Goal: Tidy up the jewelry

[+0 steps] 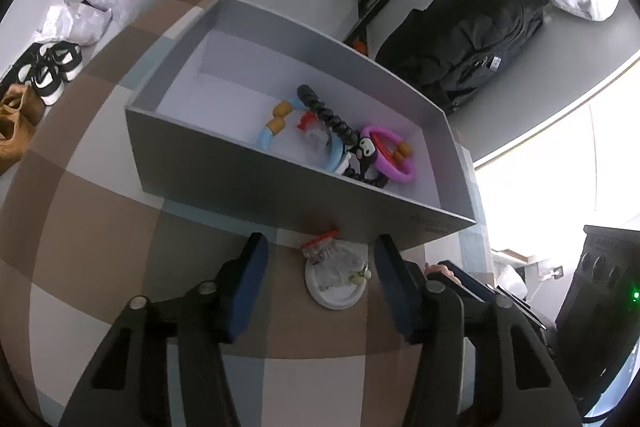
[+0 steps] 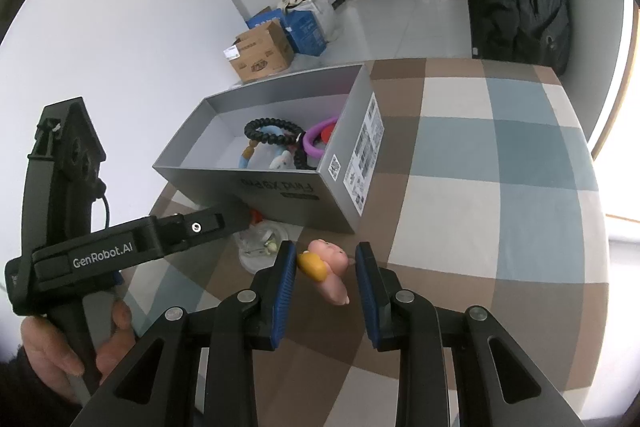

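Table (image 2: 500, 155): covered in a checked cloth of brown, cream and blue-grey squares; carries all items below.

Grey box (image 1: 280, 187): open-topped, rectangular, standing on the cloth; printed labels and a QR code on one end wall, lettering on the long side.

Box contents: black beaded bracelet (image 2: 276, 131), lying coiled; purple ring (image 1: 386, 159) at one end, touching a black-and-white cartoon charm (image 1: 365, 149); light blue ring with tan beads (image 1: 276, 127) beside the black beads.

Left gripper (image 1: 320, 279): fingers spread wide, holding nothing, poised over a clear packet.

Right gripper (image 2: 325, 267): fingers apart, holding nothing, flanking a pink figure.

Clear packet with red tab (image 1: 334, 271): on the cloth just outside the box's long wall, lying over a white disc, between the left gripper's fingers; contents too small to identify.

Pink figure (image 2: 332, 267): soft-looking, with a yellow piece at its side, lying on the cloth near the box corner, between the right fingers; contact with the left pad cannot be told.
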The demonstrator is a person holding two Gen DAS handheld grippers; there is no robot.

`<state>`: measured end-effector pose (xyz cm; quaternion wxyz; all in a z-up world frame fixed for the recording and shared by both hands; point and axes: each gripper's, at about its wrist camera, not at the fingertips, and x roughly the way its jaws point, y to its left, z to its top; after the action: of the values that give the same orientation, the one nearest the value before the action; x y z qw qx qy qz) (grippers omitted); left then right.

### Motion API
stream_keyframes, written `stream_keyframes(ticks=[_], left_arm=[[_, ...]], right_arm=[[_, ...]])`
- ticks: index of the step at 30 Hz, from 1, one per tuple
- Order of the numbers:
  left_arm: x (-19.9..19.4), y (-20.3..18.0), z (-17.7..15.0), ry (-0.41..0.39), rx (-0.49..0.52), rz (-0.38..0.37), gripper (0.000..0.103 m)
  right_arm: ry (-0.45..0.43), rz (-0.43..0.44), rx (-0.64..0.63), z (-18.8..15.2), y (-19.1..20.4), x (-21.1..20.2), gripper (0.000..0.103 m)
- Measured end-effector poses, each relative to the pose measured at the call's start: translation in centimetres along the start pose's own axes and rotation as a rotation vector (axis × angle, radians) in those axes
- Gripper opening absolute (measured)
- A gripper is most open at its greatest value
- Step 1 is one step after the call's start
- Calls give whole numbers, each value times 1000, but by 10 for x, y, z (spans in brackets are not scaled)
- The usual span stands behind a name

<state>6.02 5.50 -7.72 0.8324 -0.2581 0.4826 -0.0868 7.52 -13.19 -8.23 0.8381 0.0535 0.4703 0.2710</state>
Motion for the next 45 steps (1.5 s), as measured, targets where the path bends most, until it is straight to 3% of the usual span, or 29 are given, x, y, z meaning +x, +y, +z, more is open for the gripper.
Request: stream_keyframes(ticks=[5,12,29,37,45], left_arm=[[3,-1,0,18,7,-22,26],[4,1,3,21,-13,-24,15],[-7,-10,-1,-13,39,25,15],[-25,-10,-4,-60,37,-8,15],[-50,-15,4,-161,39,-52,15]], right_arm=[[-4,-2,4,1,0,0,29],[-4,-4,4,0,0,-1,29],[-18,-39,-14,-3,6,-5,29],[-38,-44,-24,-5,15,-11,29],[-94,31,-61,1,37,-25,29]])
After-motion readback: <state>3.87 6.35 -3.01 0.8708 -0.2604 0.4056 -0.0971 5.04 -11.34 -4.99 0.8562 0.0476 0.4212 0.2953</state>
